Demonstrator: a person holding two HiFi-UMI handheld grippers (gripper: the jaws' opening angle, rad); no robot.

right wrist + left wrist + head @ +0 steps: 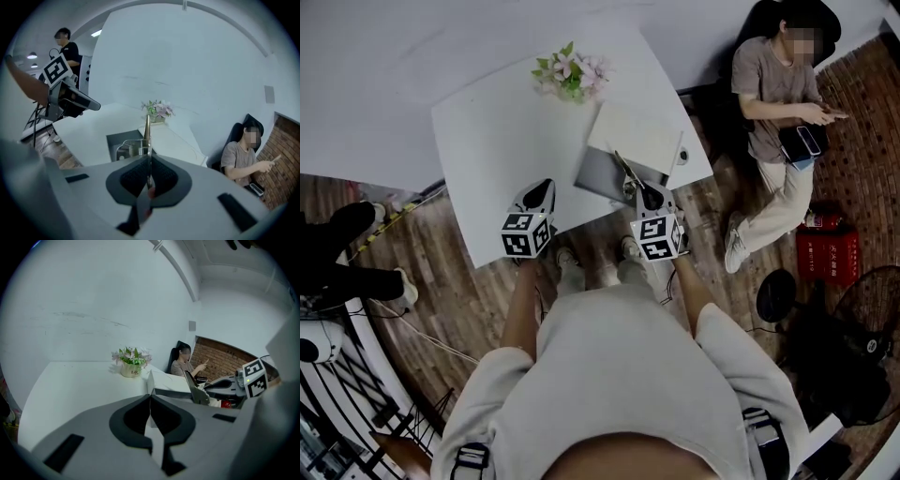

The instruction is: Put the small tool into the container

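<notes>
Overhead, I count two handheld grippers, one tool, one container, one flower pot and one white table (502,141).

My right gripper (649,194) has its jaws pressed together on the thin flat metal tool (628,172). In the right gripper view the blade (147,136) stands edge-on, sticking straight out past the closed pads. It reaches over the near edge of the open box-shaped container, a dark grey tray (600,178) with its white lid (635,138) lying alongside. Whether the tip touches the tray I cannot tell.

My left gripper (542,190) hovers over the table's near edge, well apart from the tray. Its jaws (150,397) are closed tip to tip with nothing between them.

A small white pot of pink and green flowers (570,73) stands at the table's far side. One person (778,103) sits to the right, looking at a phone; a second (68,47) stands at the left.
</notes>
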